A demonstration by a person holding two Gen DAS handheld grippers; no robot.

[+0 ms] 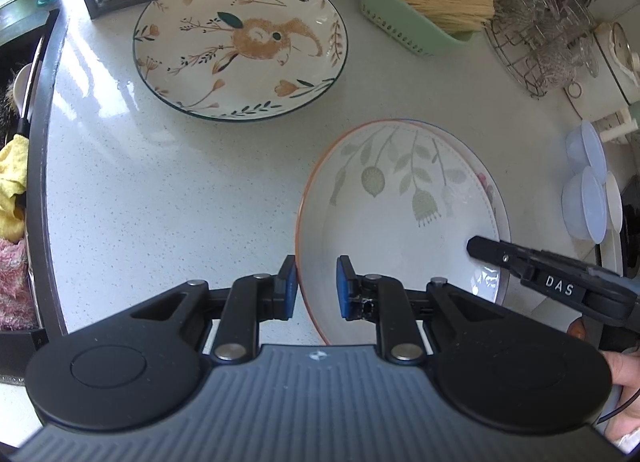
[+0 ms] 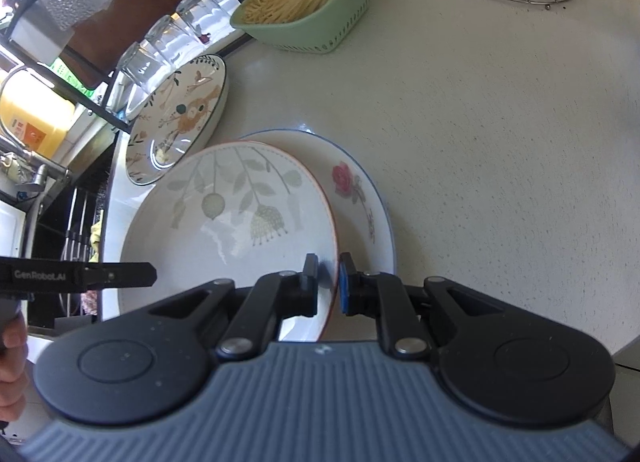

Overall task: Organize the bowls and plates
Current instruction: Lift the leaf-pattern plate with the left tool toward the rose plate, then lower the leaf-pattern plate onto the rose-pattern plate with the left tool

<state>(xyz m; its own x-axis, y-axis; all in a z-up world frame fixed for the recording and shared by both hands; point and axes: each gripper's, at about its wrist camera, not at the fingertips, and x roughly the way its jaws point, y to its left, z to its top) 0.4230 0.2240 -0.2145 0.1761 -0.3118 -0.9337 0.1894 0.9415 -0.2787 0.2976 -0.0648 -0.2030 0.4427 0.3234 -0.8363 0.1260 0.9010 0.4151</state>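
Pinching round glossy plate, speckled counter

— What carries it all?

— A pale speckled countertop. Take the rabbit plate lying flat on it as the landmark.

— Beyond that plate?

— A dark-framed rack stands just behind it.

— To its right?

— A green basket of straw-coloured strands, then a wire stand of glasses.

— Nearer than it?

— A rose plate rests on the counter, well apart.
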